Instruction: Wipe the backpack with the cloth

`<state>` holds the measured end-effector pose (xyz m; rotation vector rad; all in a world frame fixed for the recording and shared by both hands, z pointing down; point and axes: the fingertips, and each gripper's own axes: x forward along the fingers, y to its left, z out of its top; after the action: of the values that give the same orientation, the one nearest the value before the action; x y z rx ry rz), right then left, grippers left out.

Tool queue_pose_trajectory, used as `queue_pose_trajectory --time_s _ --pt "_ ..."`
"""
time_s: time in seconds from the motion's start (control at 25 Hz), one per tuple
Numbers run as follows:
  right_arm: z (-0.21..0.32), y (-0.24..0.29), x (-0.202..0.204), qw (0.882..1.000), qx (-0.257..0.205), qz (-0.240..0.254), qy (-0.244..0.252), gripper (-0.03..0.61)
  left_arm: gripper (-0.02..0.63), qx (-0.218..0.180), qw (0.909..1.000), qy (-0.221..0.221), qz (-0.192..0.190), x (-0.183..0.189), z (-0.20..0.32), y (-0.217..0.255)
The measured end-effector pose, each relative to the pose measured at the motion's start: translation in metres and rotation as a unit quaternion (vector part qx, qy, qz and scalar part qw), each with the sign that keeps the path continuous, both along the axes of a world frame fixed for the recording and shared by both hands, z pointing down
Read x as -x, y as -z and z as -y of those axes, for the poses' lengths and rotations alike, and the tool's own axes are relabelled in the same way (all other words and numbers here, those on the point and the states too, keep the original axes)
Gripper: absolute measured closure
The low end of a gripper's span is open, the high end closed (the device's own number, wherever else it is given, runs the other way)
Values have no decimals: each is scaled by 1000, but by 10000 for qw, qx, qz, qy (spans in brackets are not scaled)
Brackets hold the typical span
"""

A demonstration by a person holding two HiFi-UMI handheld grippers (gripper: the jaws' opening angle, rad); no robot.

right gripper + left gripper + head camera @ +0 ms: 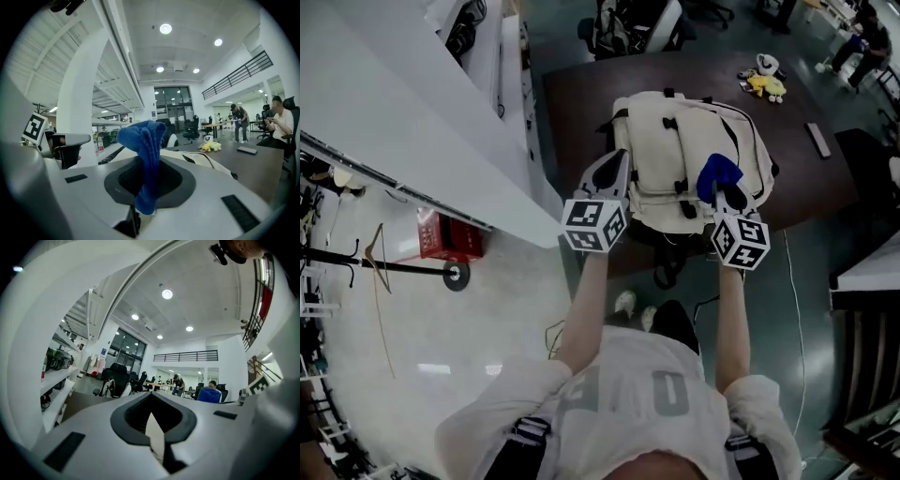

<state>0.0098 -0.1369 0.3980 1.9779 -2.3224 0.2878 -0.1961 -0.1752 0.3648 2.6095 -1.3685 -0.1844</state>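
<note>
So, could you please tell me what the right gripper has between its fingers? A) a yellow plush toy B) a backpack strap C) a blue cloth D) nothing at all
C: in the right gripper view the blue cloth is pinched between the fingers of the right gripper and stands up out of them, above the backpack.
</note>
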Motion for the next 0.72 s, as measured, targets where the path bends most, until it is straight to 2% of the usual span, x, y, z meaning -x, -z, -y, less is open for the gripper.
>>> queue_pose_trajectory --time_s 0.12,0.28,0.44,0.6,0.72 --pt "13 -5 3 9993 67 120 337 537 609 76 9995 286 109 -3 -3 -4" --pt "35 -4 9 9957 100 291 868 536 609 164 9955 920 158 2 -2 -5" --pt "56 0 14 9884 112 -197 1500 536 609 170 9903 1377 77 -3 -5 -4" --pt "84 15 33 9811 -18 -369 1900 537 610 122 9875 1569 104 3 2 -6" --pt "115 34 45 9752 -241 -692 2088 535 609 132 9876 1555 156 1 18 -14"
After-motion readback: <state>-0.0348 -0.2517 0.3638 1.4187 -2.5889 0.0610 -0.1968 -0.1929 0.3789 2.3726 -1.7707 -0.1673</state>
